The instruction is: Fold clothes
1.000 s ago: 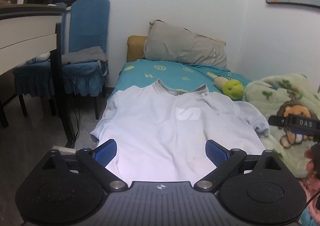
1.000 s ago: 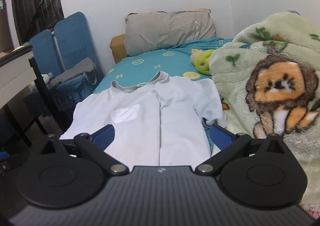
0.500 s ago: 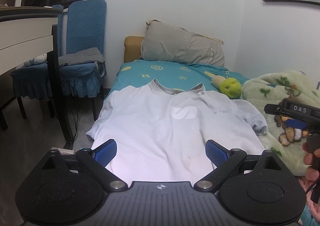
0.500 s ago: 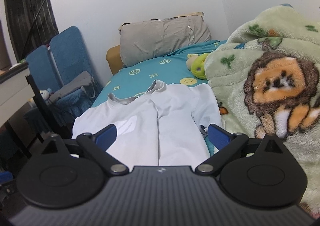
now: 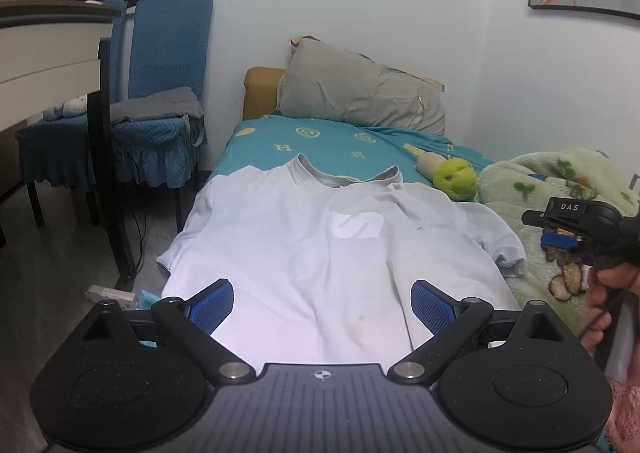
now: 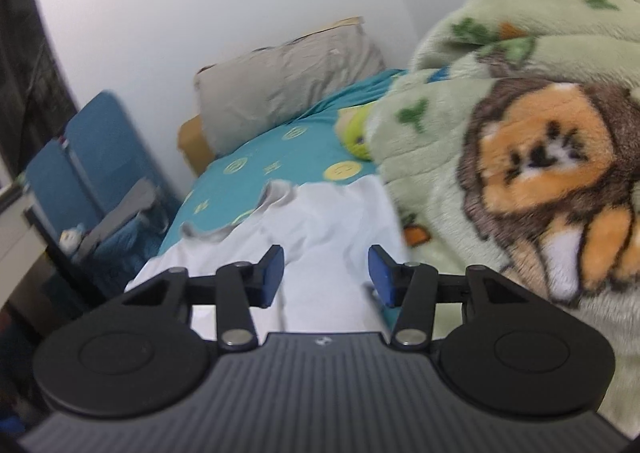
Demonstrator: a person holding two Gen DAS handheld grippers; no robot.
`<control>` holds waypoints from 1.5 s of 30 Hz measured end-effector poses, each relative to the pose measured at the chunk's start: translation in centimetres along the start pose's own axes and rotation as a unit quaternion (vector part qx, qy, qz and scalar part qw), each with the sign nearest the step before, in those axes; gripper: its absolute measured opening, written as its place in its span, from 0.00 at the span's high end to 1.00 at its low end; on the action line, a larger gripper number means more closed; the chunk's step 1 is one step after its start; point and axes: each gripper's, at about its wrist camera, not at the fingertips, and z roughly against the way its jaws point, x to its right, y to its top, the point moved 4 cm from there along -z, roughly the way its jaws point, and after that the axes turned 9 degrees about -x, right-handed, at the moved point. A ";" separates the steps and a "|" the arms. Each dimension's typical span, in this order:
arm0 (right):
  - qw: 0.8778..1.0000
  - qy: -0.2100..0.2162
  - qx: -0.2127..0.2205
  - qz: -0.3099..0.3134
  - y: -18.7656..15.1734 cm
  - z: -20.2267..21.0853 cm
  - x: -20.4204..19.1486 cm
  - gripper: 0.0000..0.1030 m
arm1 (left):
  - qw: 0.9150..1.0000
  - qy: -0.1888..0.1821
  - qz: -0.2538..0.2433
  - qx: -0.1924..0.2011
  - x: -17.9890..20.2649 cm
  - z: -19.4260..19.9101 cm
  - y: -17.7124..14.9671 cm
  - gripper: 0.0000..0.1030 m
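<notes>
A white T-shirt (image 5: 320, 253) lies spread flat, front up, on the teal bed sheet (image 5: 332, 141), collar toward the pillow. My left gripper (image 5: 322, 305) is open and empty above the shirt's hem. My right gripper (image 6: 326, 273) is open, its jaws partly narrowed, empty, over the shirt's (image 6: 320, 237) right side near the sleeve. The right gripper also shows in the left wrist view (image 5: 568, 229), at the right by the blanket, held in a hand.
A grey pillow (image 5: 360, 93) lies at the bed's head. A green lion blanket (image 6: 520, 153) is piled along the bed's right side. A green plush toy (image 5: 452, 173) lies by the shirt's shoulder. Blue chairs (image 5: 160, 93) and a desk (image 5: 48, 37) stand left of the bed.
My right gripper has moved forward and down toward the shirt's right side, and its jaws have narrowed. My left gripper has shifted slightly, still open.
</notes>
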 end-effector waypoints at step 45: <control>0.960 0.005 -0.104 0.259 -5.5 -14.4 -19.3 0.28 | 0.991 0.041 0.126 0.023 -10.5 -4.5 3.4 0.06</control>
